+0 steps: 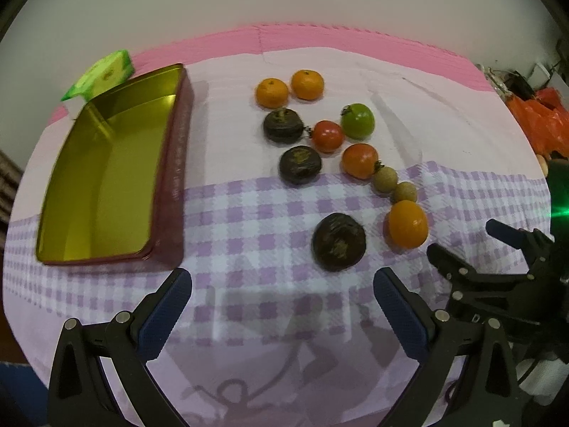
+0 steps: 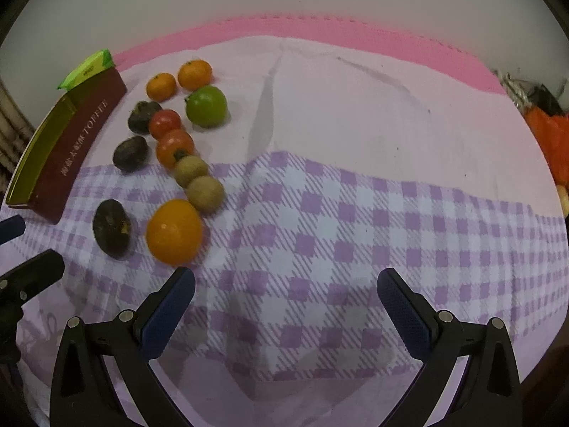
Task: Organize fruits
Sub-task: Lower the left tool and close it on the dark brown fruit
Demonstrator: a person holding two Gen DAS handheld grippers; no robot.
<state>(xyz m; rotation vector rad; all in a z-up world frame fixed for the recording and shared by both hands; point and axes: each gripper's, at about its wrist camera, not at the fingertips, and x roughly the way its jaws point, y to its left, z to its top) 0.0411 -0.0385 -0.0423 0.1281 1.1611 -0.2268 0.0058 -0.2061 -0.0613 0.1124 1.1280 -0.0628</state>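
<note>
Fruits lie on a purple checked cloth (image 1: 249,213). Nearest the left gripper (image 1: 282,290) is a dark brown fruit (image 1: 338,242), with an orange fruit (image 1: 407,228) beside it. Farther back sit two small tan fruits (image 1: 384,179), two red tomatoes (image 1: 360,160), a green tomato (image 1: 357,121), two more dark fruits (image 1: 299,164) and two tangerines (image 1: 307,84). An open gold-lined tin (image 1: 103,178) stands at left, nothing inside. The left gripper is open. The right gripper (image 2: 286,286) is open above the cloth (image 2: 338,231), right of the orange fruit (image 2: 173,231); it also shows in the left wrist view (image 1: 458,245).
A green packet (image 1: 101,74) lies behind the tin. The tin's red side (image 2: 78,149) reads TOFFEE. Orange plastic bags (image 1: 540,121) sit at the far right edge. A pink mat (image 2: 320,35) borders the back, against a pale wall.
</note>
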